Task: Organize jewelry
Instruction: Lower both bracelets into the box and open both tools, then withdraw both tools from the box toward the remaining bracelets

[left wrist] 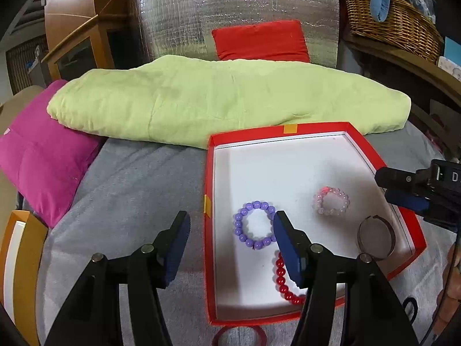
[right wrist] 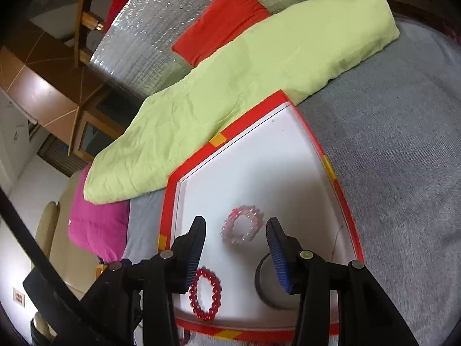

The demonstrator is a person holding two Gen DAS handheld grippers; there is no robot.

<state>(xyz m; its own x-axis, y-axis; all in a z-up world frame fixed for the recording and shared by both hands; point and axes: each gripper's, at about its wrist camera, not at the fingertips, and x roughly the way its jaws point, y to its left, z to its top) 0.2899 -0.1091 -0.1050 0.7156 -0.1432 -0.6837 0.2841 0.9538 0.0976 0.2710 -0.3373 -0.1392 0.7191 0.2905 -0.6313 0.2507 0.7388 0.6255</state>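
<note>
Left gripper (left wrist: 232, 227): jaws spread, holding nothing, straddling the left wall of the red box (left wrist: 317, 128). Purple bead bracelet (left wrist: 255, 225) lies in the box just inside its right jaw; red bead bracelet (left wrist: 283, 282) partly hidden under that jaw. A red ring (left wrist: 239, 335) lies outside the box below the jaws, probably yet to go in. Pink bead bracelet (left wrist: 331, 200) and dark bangle (left wrist: 376, 238) lie further right in the box. Right gripper (right wrist: 235, 226): jaws spread, empty, pink bracelet between the tips. Judged mostly done.

A home bedroom (folded quilt (left wrist: 219, 101), pillow (left wrist: 43, 152), wicker basket (left wrist: 394, 26)).
</note>
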